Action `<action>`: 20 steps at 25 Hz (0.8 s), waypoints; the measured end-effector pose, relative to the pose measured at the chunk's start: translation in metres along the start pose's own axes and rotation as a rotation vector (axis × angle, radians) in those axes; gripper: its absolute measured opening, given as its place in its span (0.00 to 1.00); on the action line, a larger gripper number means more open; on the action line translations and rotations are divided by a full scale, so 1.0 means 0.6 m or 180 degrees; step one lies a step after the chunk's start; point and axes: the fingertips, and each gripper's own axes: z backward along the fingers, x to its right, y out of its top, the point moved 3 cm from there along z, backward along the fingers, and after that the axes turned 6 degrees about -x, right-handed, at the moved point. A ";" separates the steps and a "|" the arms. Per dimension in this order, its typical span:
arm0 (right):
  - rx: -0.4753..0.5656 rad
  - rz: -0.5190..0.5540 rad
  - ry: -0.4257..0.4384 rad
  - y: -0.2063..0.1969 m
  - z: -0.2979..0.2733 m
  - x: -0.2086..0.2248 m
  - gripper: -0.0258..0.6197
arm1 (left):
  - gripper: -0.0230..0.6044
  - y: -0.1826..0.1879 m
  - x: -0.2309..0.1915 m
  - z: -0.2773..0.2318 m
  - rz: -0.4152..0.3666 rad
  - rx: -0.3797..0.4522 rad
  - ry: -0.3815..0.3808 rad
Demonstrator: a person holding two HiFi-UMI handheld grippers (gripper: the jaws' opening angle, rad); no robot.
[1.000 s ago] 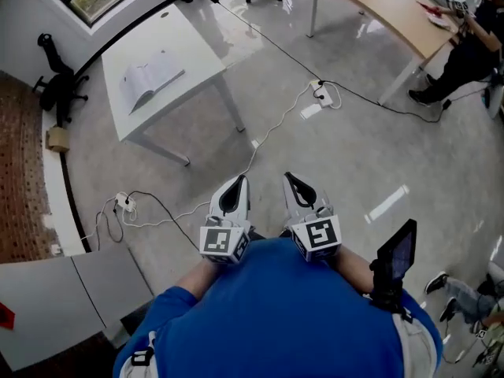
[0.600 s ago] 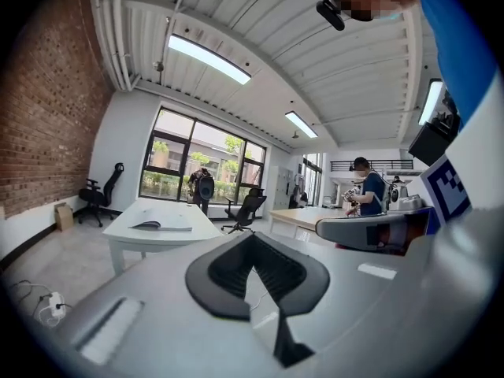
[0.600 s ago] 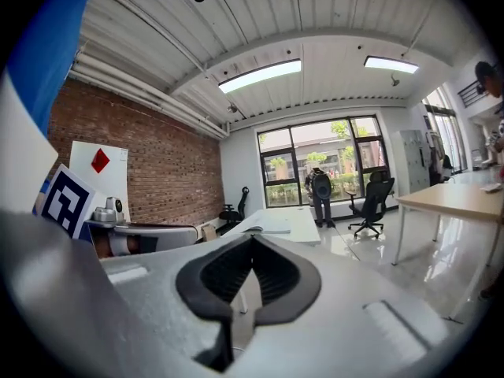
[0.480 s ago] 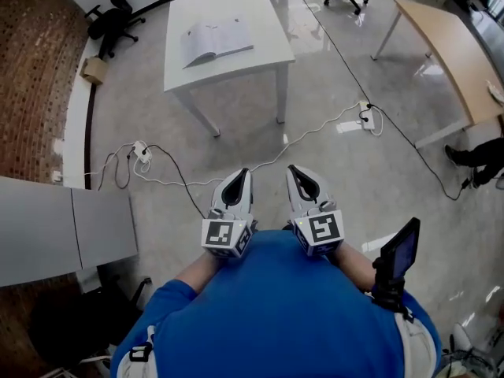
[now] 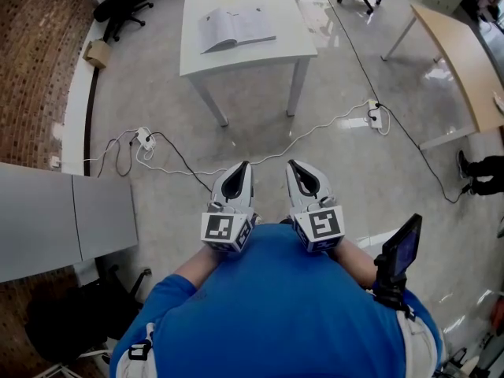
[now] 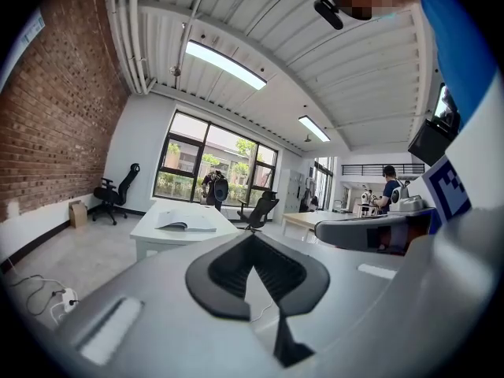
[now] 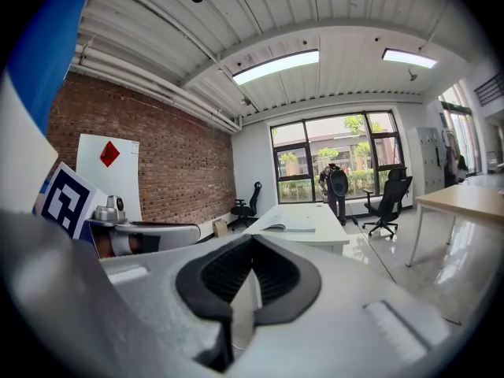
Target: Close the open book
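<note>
book [image 5: 236,28]: open, lying flat on white tabletop [image 5: 290,16]
left tool [image 5: 241,166]: jaws together, empty, well apart from book
right tool [image 5: 293,165]: jaws together, empty, beside left tool

No words or numbers are legible. Square black-and-white markers sit on the cubes of the left gripper [image 5: 246,164] and the right gripper [image 5: 289,163]. At ten o'clock in the right gripper view, a white board [image 7: 120,189] bears a red diamond [image 7: 109,154], seemingly blank.
</note>
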 end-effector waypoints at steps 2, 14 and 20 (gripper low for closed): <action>-0.0007 -0.0002 -0.0025 0.000 -0.011 -0.016 0.04 | 0.05 -0.001 -0.018 0.005 -0.0001 -0.0002 -0.0029; -0.0030 0.0031 -0.0139 0.010 -0.071 -0.091 0.04 | 0.05 0.000 -0.108 0.023 0.0002 -0.0045 -0.0195; -0.0008 0.0052 -0.0116 0.015 -0.118 -0.087 0.04 | 0.05 0.003 -0.143 -0.008 0.0010 -0.0027 -0.0162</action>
